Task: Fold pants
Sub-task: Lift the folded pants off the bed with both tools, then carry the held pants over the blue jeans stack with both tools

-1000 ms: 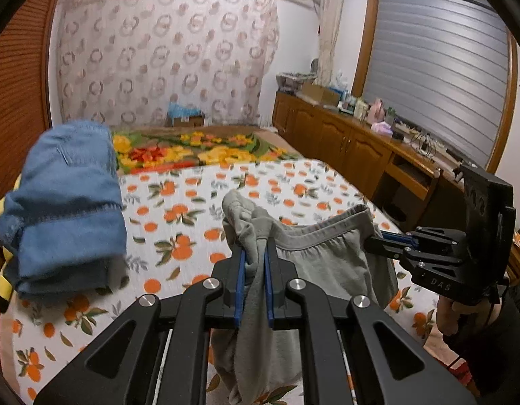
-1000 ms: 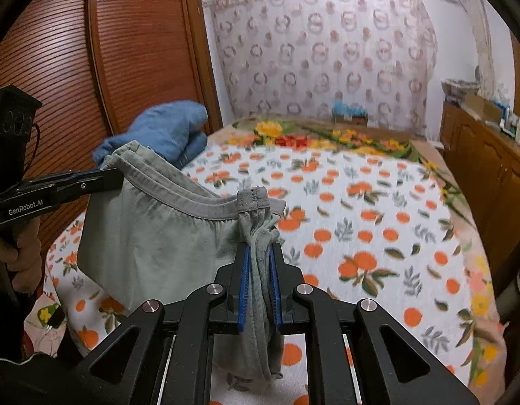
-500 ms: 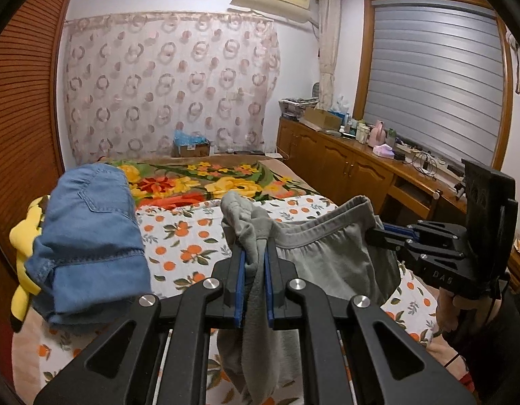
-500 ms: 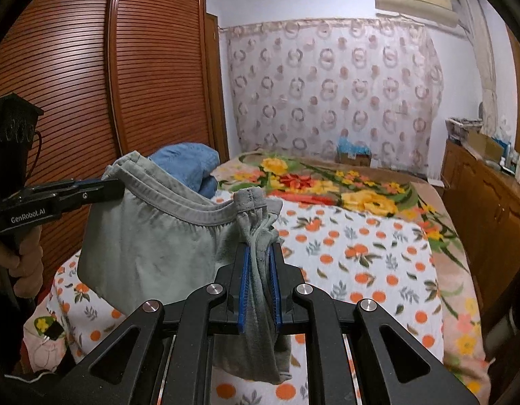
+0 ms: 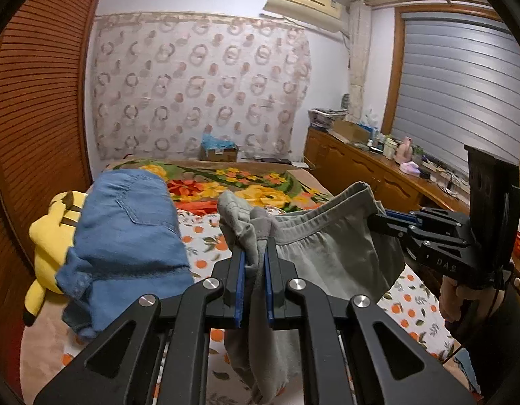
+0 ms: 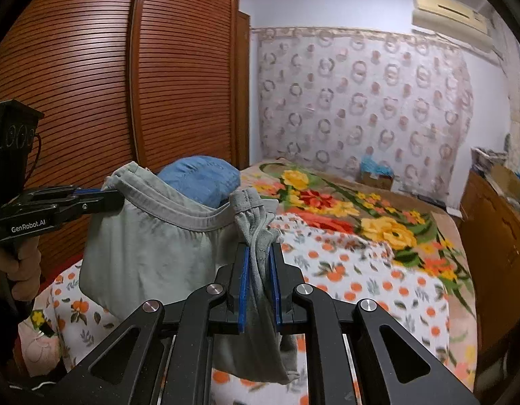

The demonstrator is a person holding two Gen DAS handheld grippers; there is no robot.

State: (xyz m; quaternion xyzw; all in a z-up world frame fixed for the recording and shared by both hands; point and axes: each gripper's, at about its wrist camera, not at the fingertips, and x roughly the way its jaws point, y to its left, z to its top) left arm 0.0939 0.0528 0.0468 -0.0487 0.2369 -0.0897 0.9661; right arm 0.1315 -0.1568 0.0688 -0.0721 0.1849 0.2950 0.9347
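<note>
Grey pants [image 5: 331, 253] hang in the air above the bed, stretched by the waistband between both grippers. My left gripper [image 5: 255, 253] is shut on one bunched end of the waistband; it also shows at the left of the right wrist view [image 6: 104, 197]. My right gripper [image 6: 259, 249] is shut on the other end; it shows at the right of the left wrist view [image 5: 378, 217]. The grey pants [image 6: 152, 253] sag between them, legs hanging down out of view.
The bed [image 5: 206, 236] has an orange-print sheet and a floral blanket [image 6: 354, 216]. Folded blue jeans [image 5: 131, 236] lie on its left side on a yellow plush toy [image 5: 50, 233]. A wooden wardrobe [image 6: 125, 101] stands left, a cluttered sideboard [image 5: 368, 168] right.
Both grippers have risen with the pants and tilted up; more wall and ceiling show. The grip on the waistband is unchanged.
</note>
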